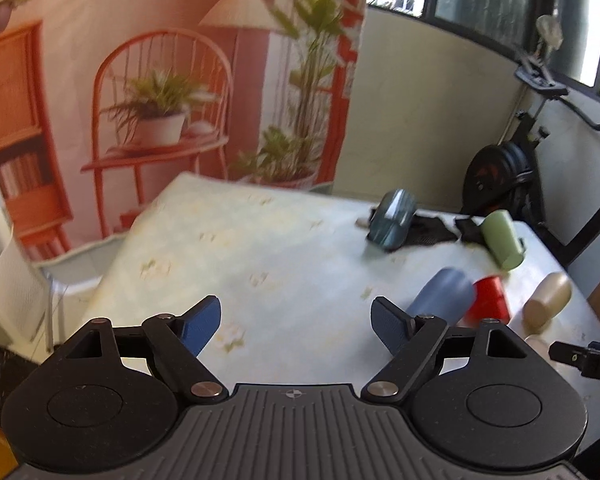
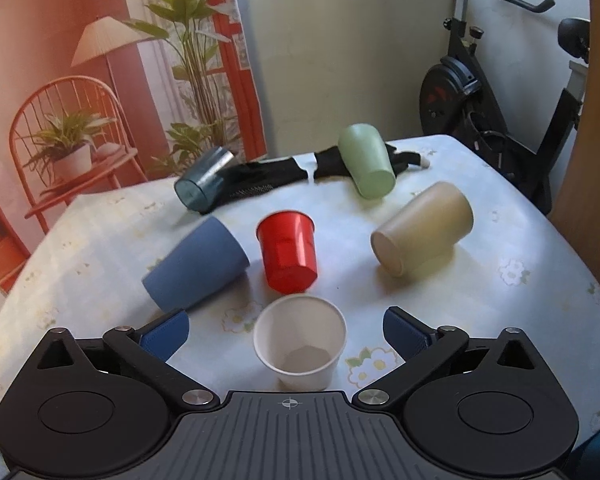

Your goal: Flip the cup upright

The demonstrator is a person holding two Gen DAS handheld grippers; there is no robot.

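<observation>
Several cups are on the floral tablecloth (image 2: 500,248). A white cup (image 2: 300,346) stands upright between the open fingers of my right gripper (image 2: 286,334), not gripped. A red cup (image 2: 288,254), a blue cup (image 2: 196,266), a beige cup (image 2: 422,230), a green cup (image 2: 366,166) and a dark clear cup (image 2: 204,186) lie on their sides. My left gripper (image 1: 296,326) is open and empty above the table, left of the blue cup (image 1: 440,294), the red cup (image 1: 490,298) and the beige cup (image 1: 548,300).
Black cloth pieces (image 2: 268,178) lie at the far side of the table under the green and clear cups. An exercise bike (image 2: 480,92) stands behind the table on the right. A printed backdrop (image 2: 80,80) hangs at the left. A white chair (image 1: 8,276) stands at the table's left.
</observation>
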